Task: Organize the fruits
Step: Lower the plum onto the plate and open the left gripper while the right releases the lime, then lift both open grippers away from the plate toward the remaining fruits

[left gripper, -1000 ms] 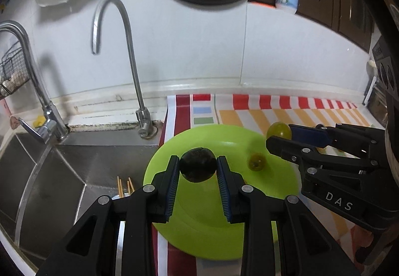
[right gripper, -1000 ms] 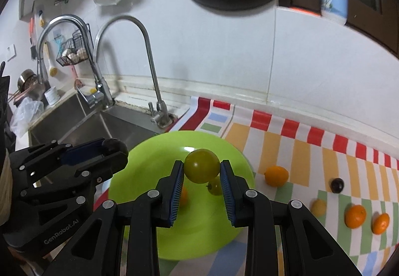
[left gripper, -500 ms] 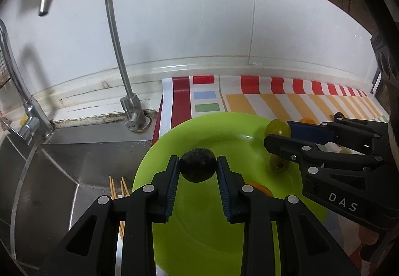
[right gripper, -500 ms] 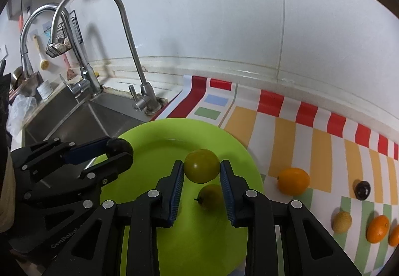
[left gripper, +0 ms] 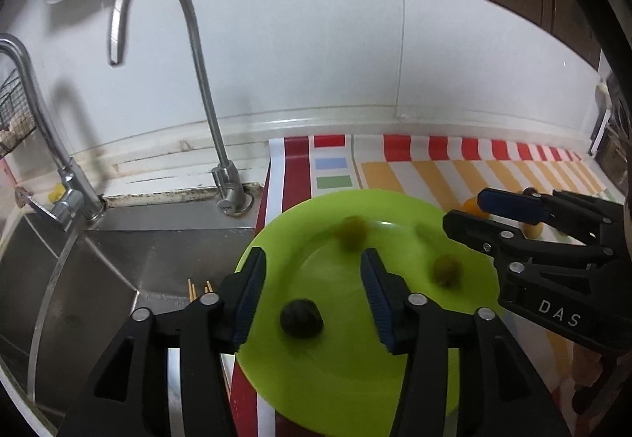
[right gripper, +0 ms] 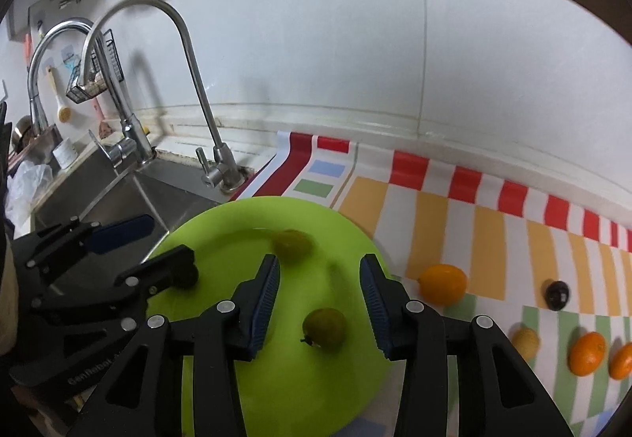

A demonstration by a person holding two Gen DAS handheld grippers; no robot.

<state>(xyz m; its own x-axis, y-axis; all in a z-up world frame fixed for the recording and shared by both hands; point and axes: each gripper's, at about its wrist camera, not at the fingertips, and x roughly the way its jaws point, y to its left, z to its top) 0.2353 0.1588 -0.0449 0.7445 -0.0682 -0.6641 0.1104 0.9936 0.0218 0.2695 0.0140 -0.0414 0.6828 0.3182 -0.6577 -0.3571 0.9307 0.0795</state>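
Both the left gripper (left gripper: pixel 312 287) and right gripper (right gripper: pixel 320 294) are spreading, grasping nothing. The dark fruit (left gripper: pixel 302 318) and green fruit (right gripper: pixel 292 244), pinched a second ago, are rolling on the green plate (left gripper: pixel 355 389); at three o'clock, kumquats (right gripper: pixel 442 283) are waiting. Loose fruit could overshoot the rim.
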